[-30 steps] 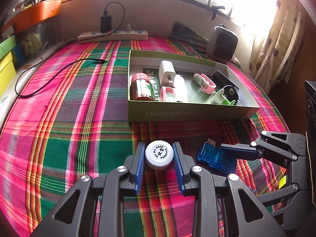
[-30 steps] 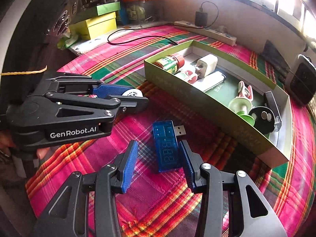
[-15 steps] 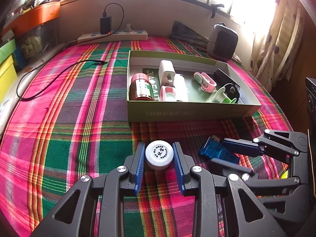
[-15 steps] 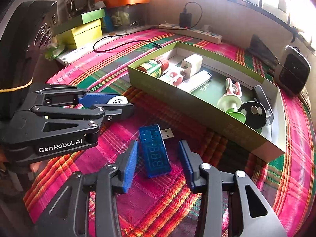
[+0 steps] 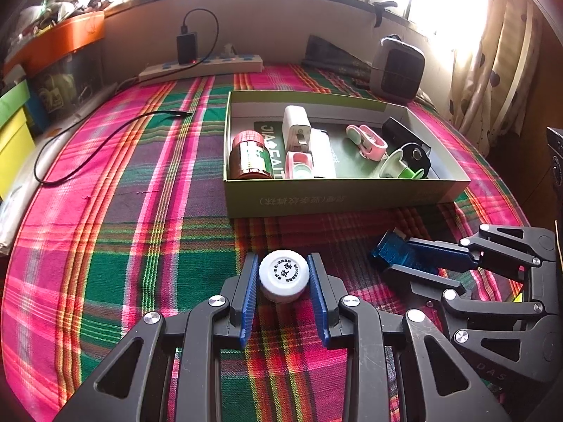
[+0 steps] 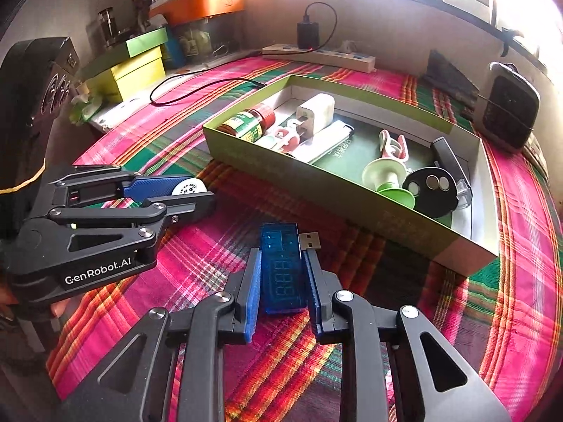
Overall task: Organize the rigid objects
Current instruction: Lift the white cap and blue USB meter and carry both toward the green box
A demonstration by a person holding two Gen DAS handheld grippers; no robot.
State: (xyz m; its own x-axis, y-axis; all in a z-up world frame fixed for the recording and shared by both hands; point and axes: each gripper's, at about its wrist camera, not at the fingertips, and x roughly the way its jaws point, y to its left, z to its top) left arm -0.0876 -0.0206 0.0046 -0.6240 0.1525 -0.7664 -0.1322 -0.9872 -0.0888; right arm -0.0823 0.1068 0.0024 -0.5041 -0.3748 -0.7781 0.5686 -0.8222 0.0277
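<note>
The open box (image 5: 337,197) lies on the tablecloth (image 5: 105,211); the power strip (image 5: 204,66) lies behind it, the heater (image 5: 397,66) behind-right.

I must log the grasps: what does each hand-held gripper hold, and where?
Left hand-held gripper: small white round bottle, by its cap's sides. Right hand-held gripper: translucent blue USB tester, by its long edges.

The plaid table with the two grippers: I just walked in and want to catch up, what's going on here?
A person is tidying small items into the green box. The left gripper is shut on a small white-capped bottle standing on the cloth. The right gripper is shut on a blue USB meter. Both items are outside the box, which already holds a red-capped jar, a white charger and other bits.
</note>
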